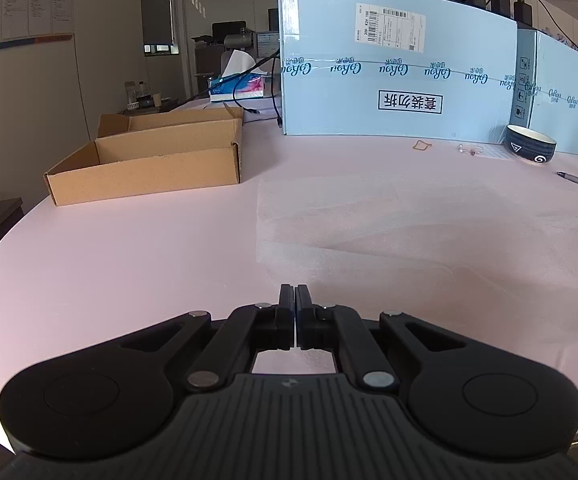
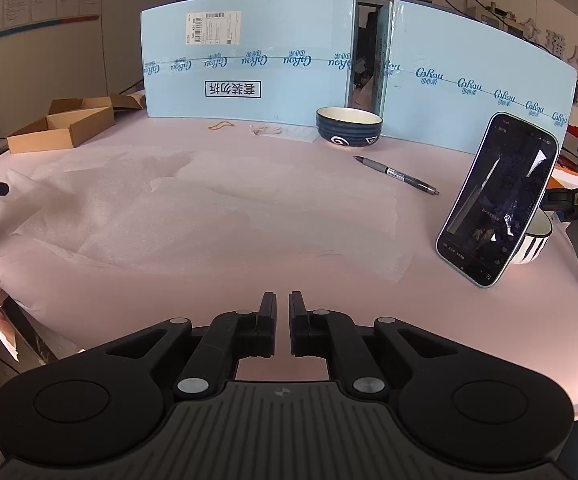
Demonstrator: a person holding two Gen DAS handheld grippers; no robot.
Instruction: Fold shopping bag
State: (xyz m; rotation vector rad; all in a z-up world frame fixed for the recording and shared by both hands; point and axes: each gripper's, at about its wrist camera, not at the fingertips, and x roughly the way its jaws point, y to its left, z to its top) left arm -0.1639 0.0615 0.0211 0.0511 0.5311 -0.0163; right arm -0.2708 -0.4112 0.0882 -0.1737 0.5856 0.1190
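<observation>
The shopping bag (image 1: 409, 220) is a thin, translucent white film lying spread and creased on the pink table (image 1: 129, 260). In the right wrist view the shopping bag (image 2: 229, 208) covers the middle. My left gripper (image 1: 295, 292) is shut at the bag's near left corner, and the film appears to run in between its pads. From the right wrist view the left gripper (image 2: 5, 191) shows as a black bar at the far left, with the film bunched up at its tip. My right gripper (image 2: 282, 300) hovers at the bag's near edge, its jaws a narrow gap apart with nothing between them.
An open cardboard box (image 1: 149, 160) stands at the left. Tall light-blue cartons (image 1: 401, 64) wall off the back. A dark bowl (image 2: 349, 126), a pen (image 2: 397, 176) and a phone (image 2: 497, 200) leaning on a striped cup (image 2: 539, 240) sit to the right. A rubber band (image 1: 423, 145) lies by the cartons.
</observation>
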